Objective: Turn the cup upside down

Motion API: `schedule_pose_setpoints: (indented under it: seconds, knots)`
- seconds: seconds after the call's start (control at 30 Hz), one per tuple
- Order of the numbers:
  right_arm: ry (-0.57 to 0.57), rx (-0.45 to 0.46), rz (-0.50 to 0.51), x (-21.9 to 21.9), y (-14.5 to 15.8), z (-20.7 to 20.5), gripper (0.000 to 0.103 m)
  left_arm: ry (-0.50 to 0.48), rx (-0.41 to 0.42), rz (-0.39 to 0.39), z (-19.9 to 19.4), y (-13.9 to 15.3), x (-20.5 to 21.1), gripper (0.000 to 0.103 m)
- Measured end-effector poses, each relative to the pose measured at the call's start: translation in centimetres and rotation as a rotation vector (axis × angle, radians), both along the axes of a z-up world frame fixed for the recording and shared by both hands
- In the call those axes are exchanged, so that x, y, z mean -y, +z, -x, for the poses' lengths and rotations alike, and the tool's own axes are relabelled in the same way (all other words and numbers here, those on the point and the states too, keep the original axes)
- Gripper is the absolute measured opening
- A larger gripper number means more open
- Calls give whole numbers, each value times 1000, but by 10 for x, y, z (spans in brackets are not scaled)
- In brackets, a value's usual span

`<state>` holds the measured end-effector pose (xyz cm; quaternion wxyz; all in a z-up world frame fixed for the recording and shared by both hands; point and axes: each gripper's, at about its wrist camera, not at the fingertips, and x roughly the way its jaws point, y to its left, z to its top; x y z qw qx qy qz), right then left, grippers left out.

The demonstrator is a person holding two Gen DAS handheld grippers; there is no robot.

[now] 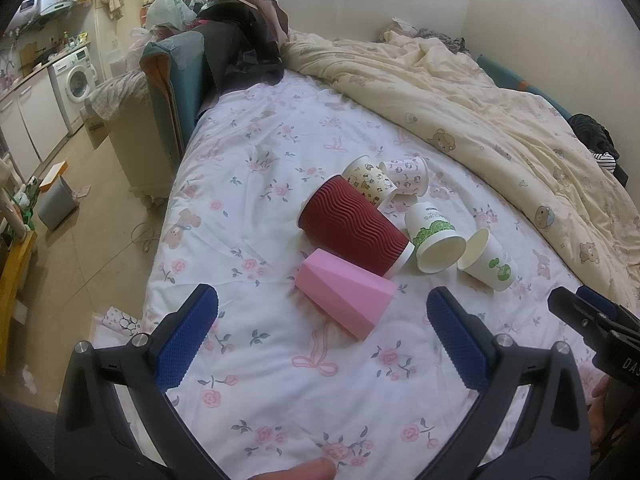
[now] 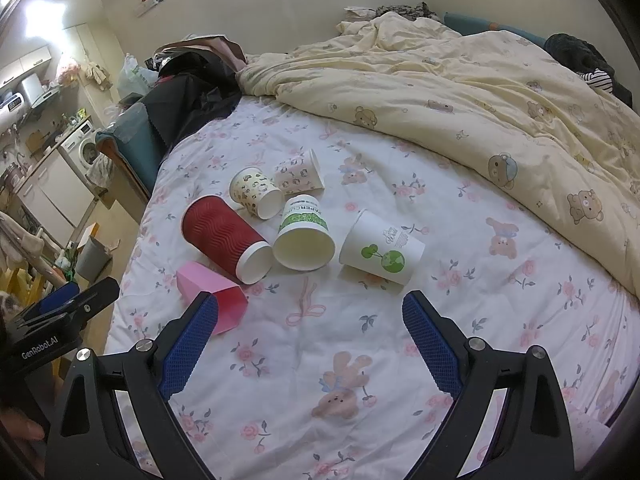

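Both the left tool (image 1: 322,330) and right tool (image 2: 310,332) gape wide and empty short of the pink cup (image 1: 346,293), which lies sideways touching the red cup (image 1: 354,226) on the soft bed (image 1: 248,152), where a careless pinch could roll it or knock its neighbours.

The setting is a small one-room home, with sleeping and utility areas sharing one space. A bed with a floral sheet (image 1: 248,184) and a crumpled bear-print duvet (image 1: 460,92) fills most of both views. Beyond it, a front-loading washing machine (image 1: 78,76) stands under a counter beside white cabinets (image 1: 28,120), with a grey bin (image 1: 56,200) on the tiled floor.
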<state>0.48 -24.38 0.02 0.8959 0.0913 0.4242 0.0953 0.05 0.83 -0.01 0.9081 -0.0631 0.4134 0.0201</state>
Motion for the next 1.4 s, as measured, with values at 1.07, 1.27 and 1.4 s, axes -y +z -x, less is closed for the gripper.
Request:
schedule_pose_setpoints:
  seconds: [1.07,1.27,1.4]
  knots:
    - [5,-4,2,-2,1,0,96,-2,5,4,0,0,-1,103]
    - [5,-4,3,-2,1,0,96,-2,7,0,0,0,-2,103]
    - [9,-8,4,-3,1,0,96,1,5,0,1,0,-2,103]
